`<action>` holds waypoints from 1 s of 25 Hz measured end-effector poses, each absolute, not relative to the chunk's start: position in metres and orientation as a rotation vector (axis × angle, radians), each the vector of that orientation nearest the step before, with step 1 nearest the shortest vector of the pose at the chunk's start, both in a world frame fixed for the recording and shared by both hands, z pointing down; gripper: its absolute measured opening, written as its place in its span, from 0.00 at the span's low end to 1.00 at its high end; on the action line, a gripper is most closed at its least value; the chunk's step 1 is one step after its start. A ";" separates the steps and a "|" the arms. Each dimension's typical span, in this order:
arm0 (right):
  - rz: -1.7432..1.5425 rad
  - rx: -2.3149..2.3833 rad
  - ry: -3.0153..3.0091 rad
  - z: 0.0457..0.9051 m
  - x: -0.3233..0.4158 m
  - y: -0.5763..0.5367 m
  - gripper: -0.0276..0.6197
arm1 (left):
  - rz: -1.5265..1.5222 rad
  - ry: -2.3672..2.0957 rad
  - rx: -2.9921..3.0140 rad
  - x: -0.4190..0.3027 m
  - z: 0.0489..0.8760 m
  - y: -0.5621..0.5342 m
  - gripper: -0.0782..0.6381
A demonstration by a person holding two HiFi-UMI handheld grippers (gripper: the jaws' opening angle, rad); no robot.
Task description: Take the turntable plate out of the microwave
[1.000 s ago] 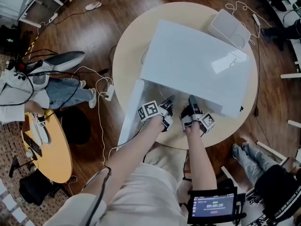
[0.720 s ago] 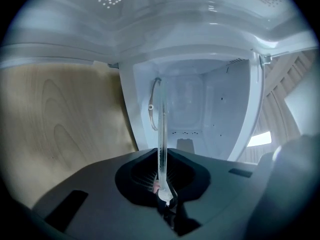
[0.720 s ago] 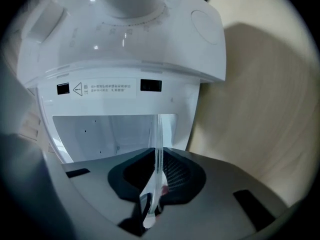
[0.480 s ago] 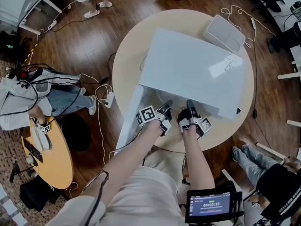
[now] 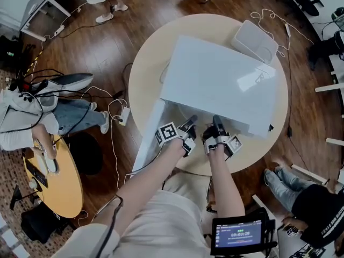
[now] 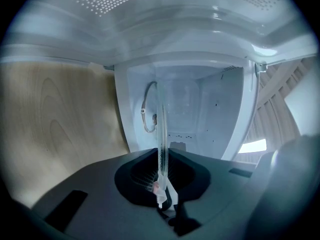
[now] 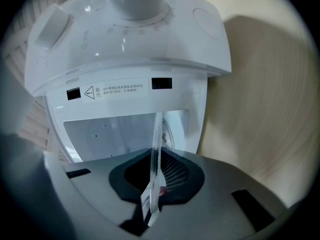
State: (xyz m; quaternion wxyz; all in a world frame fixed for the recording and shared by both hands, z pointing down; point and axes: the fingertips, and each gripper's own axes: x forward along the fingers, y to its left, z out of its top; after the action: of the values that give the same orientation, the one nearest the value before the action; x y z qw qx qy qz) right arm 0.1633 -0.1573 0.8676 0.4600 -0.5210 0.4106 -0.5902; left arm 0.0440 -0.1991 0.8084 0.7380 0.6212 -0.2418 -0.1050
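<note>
One plate (image 7: pixel 156 144), glass, lies partly inside the microwave (image 5: pixel 226 79) mouth, its rim clenched in the left tongs (image 6: pixel 162 196). Right tongs (image 7: pixel 153 196) have just closed onto the rim too. Judgement: two-point hold set, ready to draw out over the desk (image 5: pixel 148 58).

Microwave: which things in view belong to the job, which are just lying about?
Job: microwave, door open; glass plate; left gripper, clamped on its rim; right gripper, jaws just been closing onto the rim too.
Lying about: white box on table; power strip on floor; timer screen.
</note>
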 end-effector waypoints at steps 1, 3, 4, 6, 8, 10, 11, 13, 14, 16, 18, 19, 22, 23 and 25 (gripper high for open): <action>-1.447 -1.278 1.009 0.866 0.164 -0.158 0.09 | -0.231 -0.530 1.366 0.044 0.808 -0.199 0.16; -1.431 -1.269 1.011 0.861 0.165 -0.159 0.09 | -0.234 -0.530 1.360 0.045 0.808 -0.199 0.16; -1.421 -1.264 1.015 0.857 0.166 -0.160 0.09 | -0.237 -0.530 1.353 0.046 0.807 -0.199 0.16; -1.399 -1.256 1.026 0.846 0.167 -0.163 0.09 | -0.243 -0.524 1.350 0.050 0.806 -0.200 0.16; -1.377 -1.249 1.038 0.834 0.169 -0.165 0.09 | -0.236 -0.516 1.338 0.051 0.803 -0.199 0.16; -1.360 -1.244 1.047 0.822 0.170 -0.167 0.09 | -0.228 -0.502 1.352 0.052 0.801 -0.198 0.16; -1.354 -1.243 1.050 0.816 0.171 -0.168 0.09 | -0.224 -0.495 1.362 0.052 0.799 -0.198 0.16; -1.355 -1.246 1.049 0.806 0.170 -0.168 0.09 | -0.217 -0.484 1.358 0.053 0.794 -0.196 0.16; -1.358 -1.248 1.046 0.803 0.169 -0.168 0.09 | -0.215 -0.478 1.344 0.053 0.791 -0.194 0.16; -1.349 -1.245 1.058 0.797 0.167 -0.168 0.09 | -0.212 -0.471 1.332 0.053 0.786 -0.191 0.16; -1.360 -1.256 1.056 0.796 0.163 -0.165 0.09 | -0.213 -0.468 1.344 0.049 0.783 -0.190 0.16; -1.375 -1.264 1.038 0.802 0.162 -0.161 0.09 | -0.214 -0.468 1.349 0.047 0.782 -0.189 0.16; -1.397 -1.274 1.007 0.830 0.165 -0.147 0.09 | -0.211 -0.476 1.359 0.045 0.780 -0.186 0.16; -1.397 -1.279 1.014 0.832 0.165 -0.145 0.09 | -0.207 -0.480 1.359 0.044 0.780 -0.184 0.16; -1.393 -1.297 1.058 0.812 0.161 -0.148 0.09 | -0.202 -0.484 1.358 0.043 0.778 -0.181 0.16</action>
State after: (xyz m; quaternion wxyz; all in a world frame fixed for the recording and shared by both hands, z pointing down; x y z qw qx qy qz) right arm 0.1614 -0.1478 0.8118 0.4634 -0.5278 0.4306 -0.5668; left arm 0.0427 -0.1809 0.7780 0.7466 0.6206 -0.2214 -0.0923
